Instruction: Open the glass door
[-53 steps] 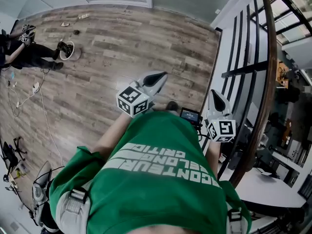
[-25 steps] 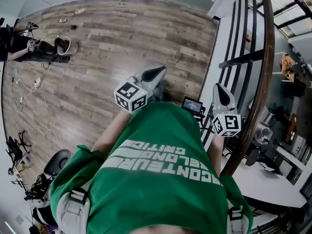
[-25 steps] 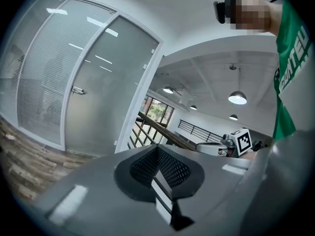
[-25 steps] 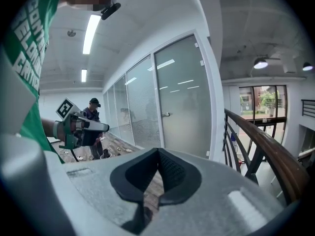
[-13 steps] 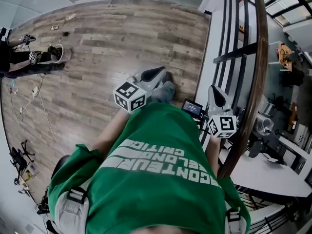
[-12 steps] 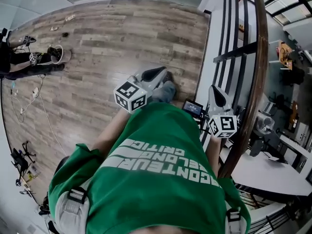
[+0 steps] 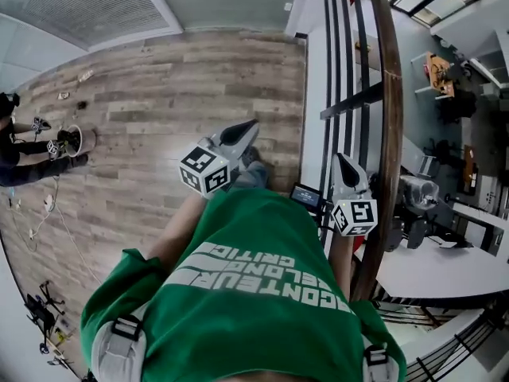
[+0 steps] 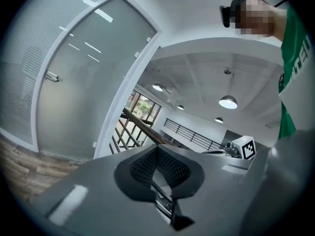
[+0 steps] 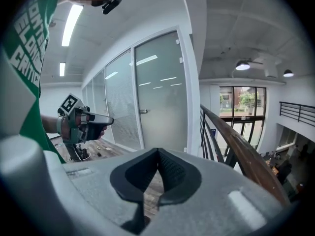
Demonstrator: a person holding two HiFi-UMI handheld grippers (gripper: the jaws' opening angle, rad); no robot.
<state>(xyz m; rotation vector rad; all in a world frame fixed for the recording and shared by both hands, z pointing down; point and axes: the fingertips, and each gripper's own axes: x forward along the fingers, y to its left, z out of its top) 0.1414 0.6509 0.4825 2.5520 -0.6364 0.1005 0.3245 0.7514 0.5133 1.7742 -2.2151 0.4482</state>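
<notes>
**Approach to the door.** The step in hand is judged to be the approach. The person is standing on the wooden floor [image 7: 159, 110], and the glass door [image 9: 160, 95] is standing ahead, well apart from both grippers. The door is showing as a frosted panel, shut in its white frame [image 9: 189, 82]. A wall of blinds [image 9: 118, 102] is lying to its left and the wooden railing [image 9: 236, 151] is running to its right.

To do this step well, the person should be:

- closing in square to the handle side of the panel and clear of the railing;
- bringing one gripper level with the door handle [image 9: 142, 111] before committing;
- spreading that gripper's jaws before contact, since pressed-together jaws cannot be taking hold of a lever.

The handle is appearing as a small lever at mid height on the panel's left edge. Small fittings [image 9: 180, 43] on the opposite edge are probably hinges. Whether the door is opening by a push or a pull cannot be told.

**Gripper state.** The left gripper [image 7: 248, 126] is pointing out over the floor. Its jaws are pressing together at the tips, with nothing between the mesh pads. The right gripper [image 7: 340, 159] is hanging near the railing without touching it. Its jaws are likewise meeting at the tips, holding nothing.
</notes>
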